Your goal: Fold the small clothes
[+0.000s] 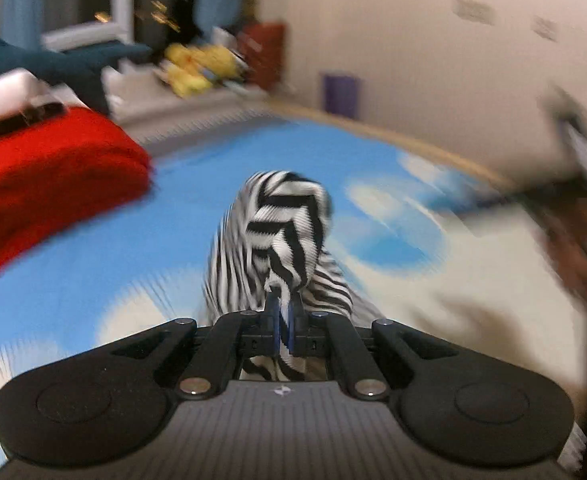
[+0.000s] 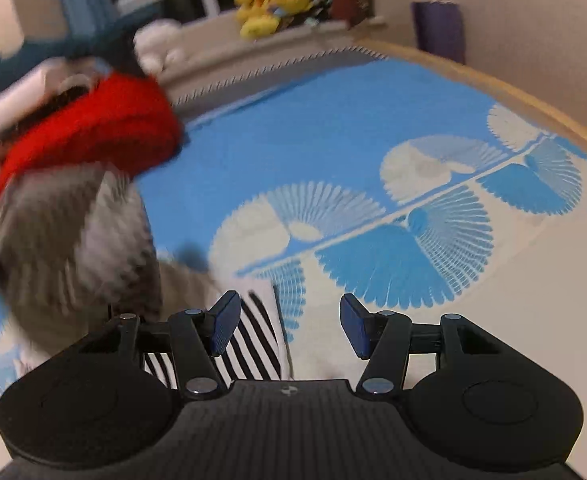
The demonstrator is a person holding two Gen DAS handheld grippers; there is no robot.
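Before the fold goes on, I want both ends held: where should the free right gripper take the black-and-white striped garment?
Probably at the flat striped corner lying on the blue and cream bed cover, just ahead of the right gripper. Come from above, sliding one pad under its edge. That part lies flat and uncovered, while the left gripper already pinches a bunched part of the striped garment.

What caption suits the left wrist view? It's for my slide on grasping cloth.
Left gripper shut on a striped garment, lifting it above the blue bedspread.
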